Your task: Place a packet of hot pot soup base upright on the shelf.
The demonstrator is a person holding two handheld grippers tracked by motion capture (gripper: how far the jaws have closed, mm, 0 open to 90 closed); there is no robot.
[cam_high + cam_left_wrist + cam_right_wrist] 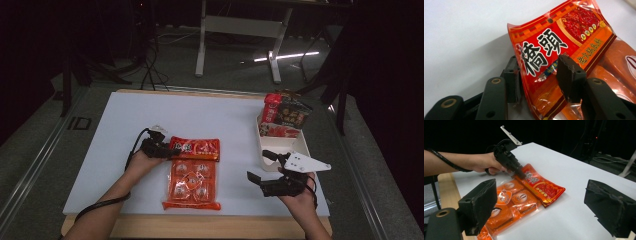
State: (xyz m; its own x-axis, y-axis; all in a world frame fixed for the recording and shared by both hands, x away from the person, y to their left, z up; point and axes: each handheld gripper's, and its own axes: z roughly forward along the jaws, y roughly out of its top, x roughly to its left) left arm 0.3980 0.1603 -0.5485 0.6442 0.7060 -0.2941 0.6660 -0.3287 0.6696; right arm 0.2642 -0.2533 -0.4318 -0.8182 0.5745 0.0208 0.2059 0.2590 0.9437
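Observation:
A red-orange snack packet point(192, 175) lies flat on the white tabletop point(200, 107), with several wrapped pieces visible through its clear part. In the left gripper view its printed red header point(564, 32) curls up off the table. My left gripper point(167, 149) reaches in from the left, and the header's corner runs between the two pads point(570, 77), which stand well apart. The right gripper view shows the left gripper point(520, 175) tip at the packet point(524, 197). My right gripper point(257, 165) hovers open to the packet's right with nothing between its jaws.
A white box point(280, 150) stands at the table's right side, holding upright red and dark packets point(285, 117). The table's wooden front edge point(210, 225) runs below the packet. White desk legs stand on the dark floor beyond.

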